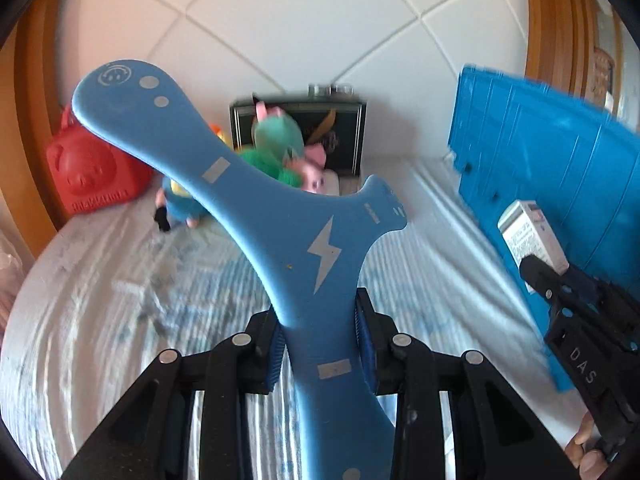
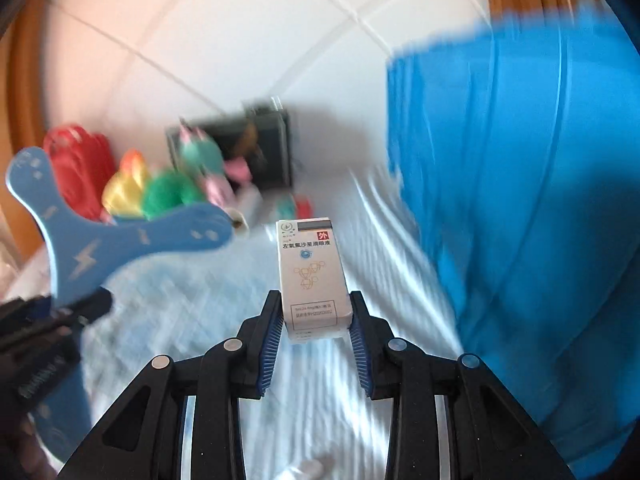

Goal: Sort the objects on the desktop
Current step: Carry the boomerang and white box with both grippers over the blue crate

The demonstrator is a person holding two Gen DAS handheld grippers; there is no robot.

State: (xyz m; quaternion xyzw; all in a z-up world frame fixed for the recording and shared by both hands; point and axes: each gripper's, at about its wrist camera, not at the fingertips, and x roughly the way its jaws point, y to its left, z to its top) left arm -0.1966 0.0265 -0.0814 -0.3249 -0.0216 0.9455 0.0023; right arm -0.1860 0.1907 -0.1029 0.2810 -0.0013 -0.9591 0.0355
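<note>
white padded wall panels (image 1: 304, 20) with criss-cross seams fill the far side of the room, with orange-brown wood trim (image 1: 544, 20) at the edges. below them is a soft striped white and pale blue cloth surface (image 1: 120, 288), wrinkly like a bed sheet.

at the far end sits a pile of toys: a red plastic bear-face case (image 1: 88, 176) on the far left, a black picture box (image 1: 344, 136) against the wall, and fluffy green and pink plush toys (image 1: 280, 144) in front of it. a big blue plastic crate (image 1: 552, 184) stands on the right side.

the left gripper (image 1: 320, 344) is squeezed tight on a blue flat three-armed boomerang toy with a silver lightning bolt (image 1: 256, 208), held up in the air above the cloth. the right gripper (image 2: 316, 336) is pinched on the bottom part of a small white cardboard medicine box with printed writing (image 2: 310, 272), also lifted up, just beside the crate.

it looks like the carrying step: both things are picked up and not yet put away. i think the next move is to bring each one over its right place, maybe the crate, and let go gently. the pictures are blurry, so i cannot tell what is inside the crate
</note>
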